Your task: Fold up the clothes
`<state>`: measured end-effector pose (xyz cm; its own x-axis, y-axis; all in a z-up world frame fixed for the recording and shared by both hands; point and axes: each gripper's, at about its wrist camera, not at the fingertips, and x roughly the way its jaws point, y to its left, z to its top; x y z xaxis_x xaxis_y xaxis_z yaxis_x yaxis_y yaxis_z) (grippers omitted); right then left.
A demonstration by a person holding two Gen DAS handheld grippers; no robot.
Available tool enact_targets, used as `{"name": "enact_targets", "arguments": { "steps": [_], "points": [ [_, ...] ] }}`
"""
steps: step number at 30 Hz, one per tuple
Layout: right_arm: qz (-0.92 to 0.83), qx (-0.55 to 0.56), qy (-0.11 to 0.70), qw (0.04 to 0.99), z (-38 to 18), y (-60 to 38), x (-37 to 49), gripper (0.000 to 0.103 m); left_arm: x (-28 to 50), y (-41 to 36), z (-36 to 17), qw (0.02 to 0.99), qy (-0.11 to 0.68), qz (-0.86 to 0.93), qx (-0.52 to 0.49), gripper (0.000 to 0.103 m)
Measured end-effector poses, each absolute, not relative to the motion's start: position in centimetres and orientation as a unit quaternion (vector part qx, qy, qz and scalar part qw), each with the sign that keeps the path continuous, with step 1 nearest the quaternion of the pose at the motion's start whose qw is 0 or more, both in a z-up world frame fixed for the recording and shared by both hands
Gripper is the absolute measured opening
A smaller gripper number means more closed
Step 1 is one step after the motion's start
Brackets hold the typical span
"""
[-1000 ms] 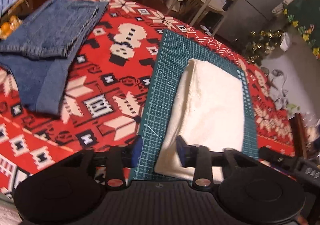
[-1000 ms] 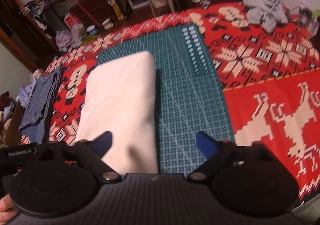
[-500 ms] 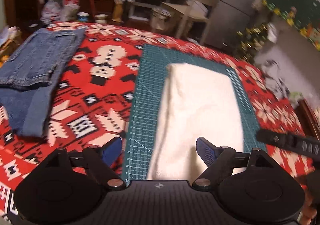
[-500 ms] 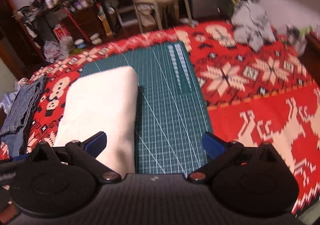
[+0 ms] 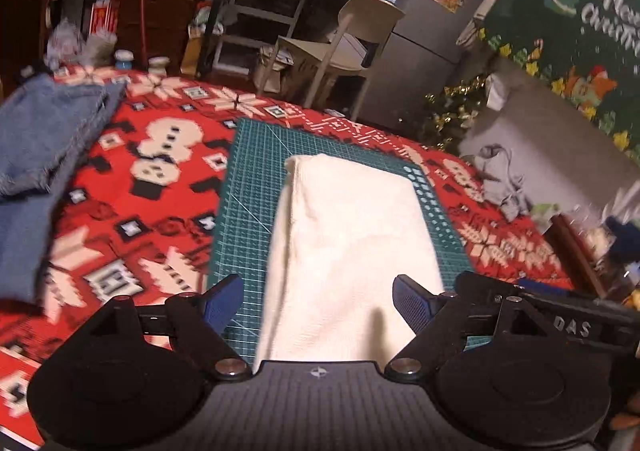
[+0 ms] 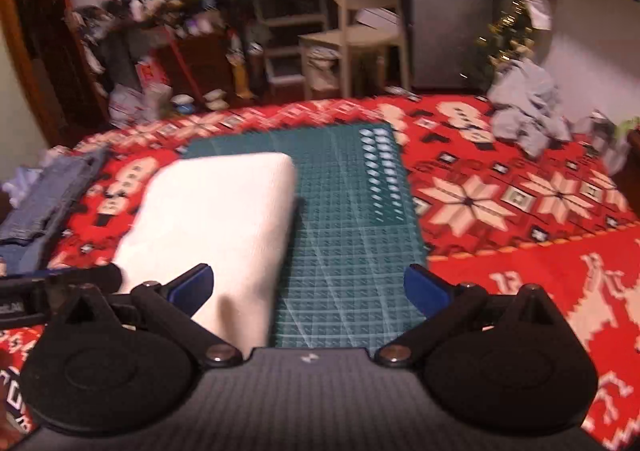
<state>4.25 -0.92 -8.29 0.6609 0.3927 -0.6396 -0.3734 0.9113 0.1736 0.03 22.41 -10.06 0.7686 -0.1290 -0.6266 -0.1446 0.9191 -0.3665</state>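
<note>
Red knitted-pattern cloth, worked with snowmen, snowflakes and reindeer in cream and black, covers the whole work surface. On it lies a green cutting mat ruled with a pale grid, and on the mat rests a folded cream garment, a long neat rectangle running away from both cameras. Folded blue jeans lie on the red cloth well to the left of the mat; a crumpled grey garment sits near the far right edge.

Behind the surface the room is crowded: a pale chair, cluttered shelving, a grey fridge with stickers, tinsel in the corner, and a dark green Christmas hanging on the right wall.

The left hand-held gripper hangs over the near end of the cream garment, its blue pads having just spread wide, not touching the fabric. The right hand-held gripper also stands spread, over the mat beside the garment's right edge, holding nothing.
</note>
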Motion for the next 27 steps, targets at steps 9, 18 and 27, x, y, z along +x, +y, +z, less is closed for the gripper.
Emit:
{"name": "enact_targets", "arguments": {
  "steps": [9,18,27],
  "points": [
    [0.246,0.074,0.395,0.882,-9.4,-0.3,5.3,0.092,1.3,24.1,-11.8,0.884,0.369,-0.007,-0.286,0.062],
    [0.259,0.165,0.449,0.839,-11.1,-1.8,6.9,0.073,0.9,25.6,-13.0,0.858,0.385,0.005,-0.341,0.046],
    [0.255,0.166,0.46,0.834,-11.5,-2.1,7.2,0.042,0.2,26.0,-14.0,0.822,0.385,-0.014,-0.419,0.026]
  ]
}}
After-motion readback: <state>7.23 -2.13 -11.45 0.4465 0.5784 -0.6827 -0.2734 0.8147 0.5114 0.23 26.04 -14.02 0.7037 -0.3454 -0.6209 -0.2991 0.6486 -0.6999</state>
